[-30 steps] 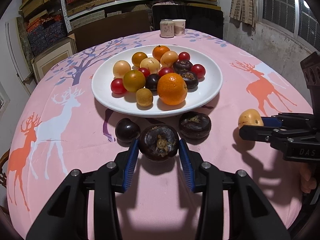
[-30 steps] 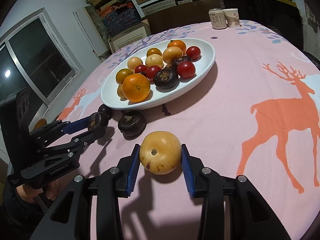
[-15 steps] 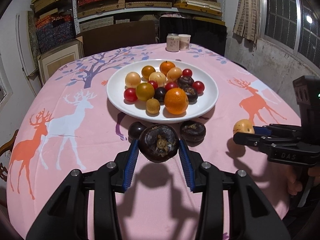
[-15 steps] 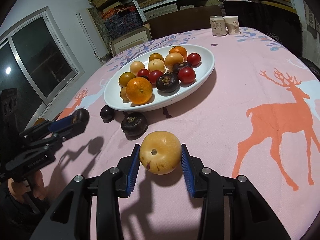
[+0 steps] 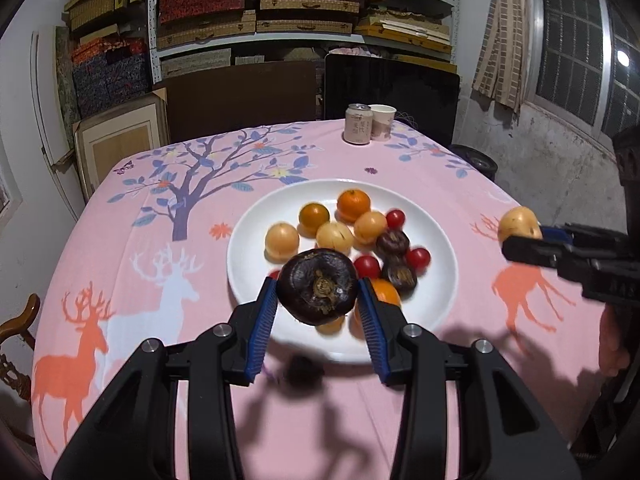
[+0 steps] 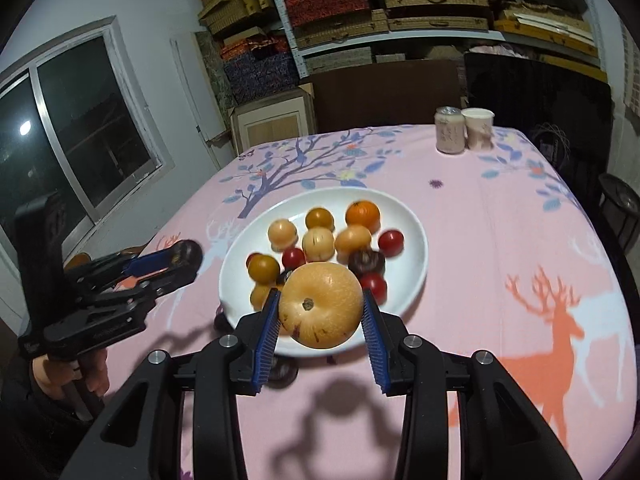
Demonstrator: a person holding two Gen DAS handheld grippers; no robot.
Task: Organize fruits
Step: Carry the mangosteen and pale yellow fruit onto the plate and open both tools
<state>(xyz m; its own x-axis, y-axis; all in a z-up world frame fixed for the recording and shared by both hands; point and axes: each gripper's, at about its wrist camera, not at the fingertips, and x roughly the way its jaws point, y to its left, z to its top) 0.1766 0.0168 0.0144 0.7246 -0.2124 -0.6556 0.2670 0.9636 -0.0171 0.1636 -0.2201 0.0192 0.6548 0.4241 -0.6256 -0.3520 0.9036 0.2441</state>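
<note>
1. Left gripper (image 5: 318, 306), lower centre: jaws clamp a dark mangosteen (image 5: 317, 287) above the white plate (image 5: 248, 256).
2. Right gripper (image 6: 320, 322): jaws clamp a yellow fruit (image 6: 321, 305).
3. Can (image 5: 357, 124), upper centre: label unreadable.

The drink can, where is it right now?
The drink can stands at the far edge of the pink tablecloth, beyond the white plate of fruit. A paper cup stands right beside it on its right.
</note>
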